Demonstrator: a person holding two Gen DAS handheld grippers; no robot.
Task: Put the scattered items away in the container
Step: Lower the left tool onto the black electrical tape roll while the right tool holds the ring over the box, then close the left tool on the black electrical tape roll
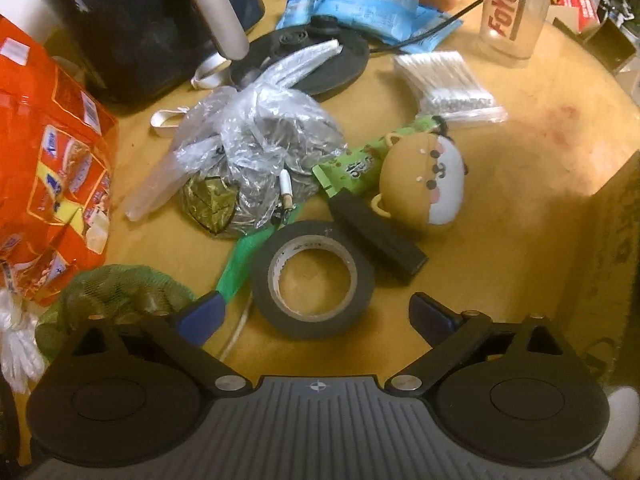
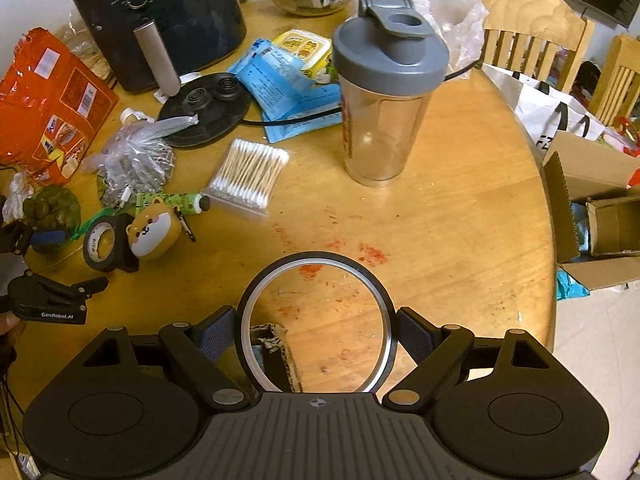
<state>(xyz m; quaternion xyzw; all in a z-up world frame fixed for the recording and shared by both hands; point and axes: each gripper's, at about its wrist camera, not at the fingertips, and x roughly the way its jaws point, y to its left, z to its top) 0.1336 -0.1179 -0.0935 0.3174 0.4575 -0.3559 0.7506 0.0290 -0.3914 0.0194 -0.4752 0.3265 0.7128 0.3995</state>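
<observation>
A black tape roll [image 1: 314, 280] lies flat on the wooden table, just ahead of my left gripper [image 1: 316, 318], whose blue pads [image 1: 200, 316] stand wide on either side without touching it. Behind the roll lie a black block [image 1: 376, 236], a dog plush [image 1: 424, 188] and a green tube [image 1: 360, 160]. My right gripper [image 2: 316, 334] is shut on a black ring with a silver inner rim [image 2: 384, 300], held above the table. A corner of cardboard [image 2: 276, 340] shows through the ring. The left gripper [image 2: 82, 259] appears at the far left by the tape roll [image 2: 102, 246].
A crumpled plastic bag [image 1: 256, 140], cotton swabs [image 2: 250, 172], a shaker bottle [image 2: 384, 92], a black air fryer [image 2: 160, 12] and an orange snack bag [image 1: 52, 168] crowd the table. A cardboard wall [image 1: 612, 248] stands on the right. An open box [image 2: 592, 216] and chairs sit beyond the table edge.
</observation>
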